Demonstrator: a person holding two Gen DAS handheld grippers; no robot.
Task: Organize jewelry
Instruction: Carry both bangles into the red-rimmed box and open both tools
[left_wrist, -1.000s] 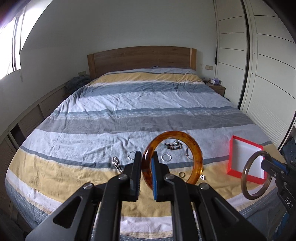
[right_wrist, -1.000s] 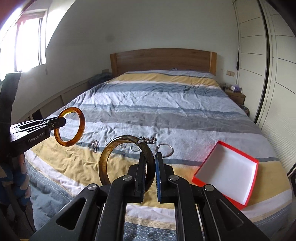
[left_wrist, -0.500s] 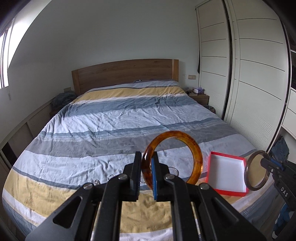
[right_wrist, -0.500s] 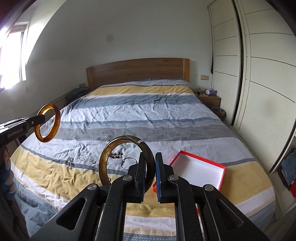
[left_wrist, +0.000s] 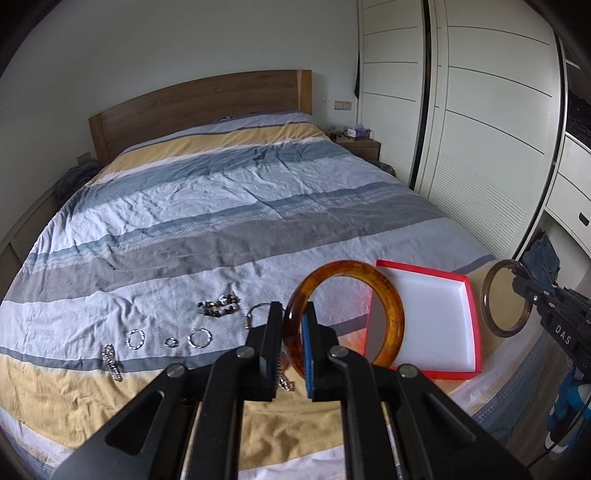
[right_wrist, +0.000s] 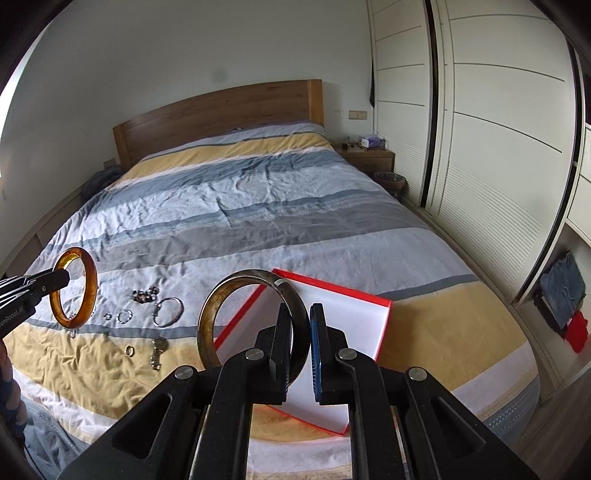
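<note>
Striped bed (left_wrist: 229, 206), small jewelry (left_wrist: 218, 308) mid-left, red box (left_wrist: 474, 325) lower right; left gripper (left_wrist: 291, 345) clamping amber bangle (left_wrist: 397, 314), right gripper (right_wrist: 299, 341) pinching what looks like a darker bangle (right_wrist: 207, 321).

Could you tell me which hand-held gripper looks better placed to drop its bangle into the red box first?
Right, probably. The right hand-held gripper holds its dark bangle right over the red box, while the left hand-held gripper holds the amber bangle nearer the loose jewelry, at the box's near edge.
</note>
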